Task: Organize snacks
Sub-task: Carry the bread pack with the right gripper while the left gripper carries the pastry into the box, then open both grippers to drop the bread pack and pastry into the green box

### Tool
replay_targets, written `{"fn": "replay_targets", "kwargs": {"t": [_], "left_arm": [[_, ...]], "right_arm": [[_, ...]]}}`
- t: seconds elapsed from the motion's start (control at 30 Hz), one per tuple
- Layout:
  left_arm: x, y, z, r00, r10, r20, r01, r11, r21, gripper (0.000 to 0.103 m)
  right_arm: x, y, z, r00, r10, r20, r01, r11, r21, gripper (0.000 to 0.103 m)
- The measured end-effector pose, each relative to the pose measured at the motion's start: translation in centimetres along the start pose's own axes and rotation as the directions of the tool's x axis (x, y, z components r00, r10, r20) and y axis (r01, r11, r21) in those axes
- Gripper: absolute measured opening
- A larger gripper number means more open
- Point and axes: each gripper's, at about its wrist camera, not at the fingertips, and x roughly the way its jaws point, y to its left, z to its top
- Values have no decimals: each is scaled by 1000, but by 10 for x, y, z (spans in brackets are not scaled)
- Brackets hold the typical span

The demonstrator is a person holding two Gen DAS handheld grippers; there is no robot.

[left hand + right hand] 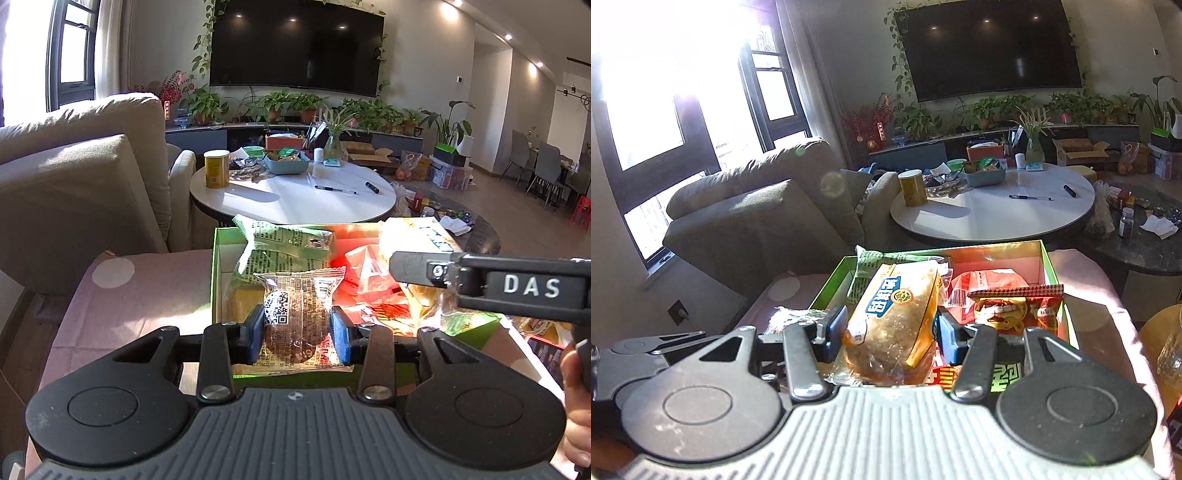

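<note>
My left hand-held gripper (pixel 297 325) clamps cookie pack (pixel 295 317); right hand-held gripper (pixel 890 330) clamps bread pack (pixel 894 325). Both over green box (pixel 1054 266). Risk: slick wrappers slip; squeezed bread crushes; grippers collide.

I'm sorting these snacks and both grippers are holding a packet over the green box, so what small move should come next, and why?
Probably carry both packets clear of the green box. The left gripper is shut on the clear-wrapped dark cake and the right gripper is shut on the bread packet, both above the box's remaining snacks, so neither needs regrasping.
</note>
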Motion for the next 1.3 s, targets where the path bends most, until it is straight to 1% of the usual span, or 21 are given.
{"fn": "replay_targets", "kwargs": {"t": [0.13, 0.27, 0.43, 0.67, 0.87, 0.9, 0.93, 0.97, 1.0, 1.07, 1.13, 1.3], "left_arm": [[20, 5, 6, 1000, 1, -14, -1, 1000, -12, 35], [35, 6, 13, 1000, 7, -19, -7, 1000, 4, 35], [50, 5, 12, 999, 5, -32, -5, 1000, 12, 35], [65, 10, 8, 998, 15, -67, -14, 1000, 10, 35], [70, 15, 7, 997, 25, -71, -25, 1000, -5, 36], [70, 15, 6, 997, 29, -68, -29, 1000, -10, 42], [68, 15, 6, 998, 36, -59, -37, 999, -15, 53], [66, 17, 7, 998, 44, -46, -45, 999, -18, 56], [64, 17, 7, 998, 46, -35, -47, 999, -16, 57], [61, 18, 8, 998, 49, -26, -49, 999, -15, 57], [59, 20, 7, 998, 52, -26, -53, 998, -23, 58], [51, 21, 4, 999, 46, -27, -47, 999, -24, 59]], "right_arm": [[13, -5, 4, 1000, -7, -9, 8, 1000, 10, 55], [24, -11, 9, 1000, -13, -11, 13, 1000, 18, 55], [39, -12, 11, 999, -20, -28, 20, 1000, 4, 55], [54, -11, 11, 999, -14, -51, 14, 1000, -8, 55], [66, -9, 10, 998, 2, -67, -2, 1000, -7, 55], [68, -10, 10, 998, 8, -60, -9, 1000, -6, 56], [69, -11, 9, 999, 8, -47, -9, 1000, -1, 59], [68, -12, 8, 1000, -2, -31, 2, 1000, 8, 62], [65, -13, 7, 1000, -13, -10, 13, 1000, 14, 69], [59, -17, 7, 1000, -3, 10, 3, 1000, 17, 69], [55, -20, 8, 1000, 2, 9, -2, 1000, 27, 69], [46, -22, 7, 1000, -18, 10, 18, 1000, 20, 69]]}}
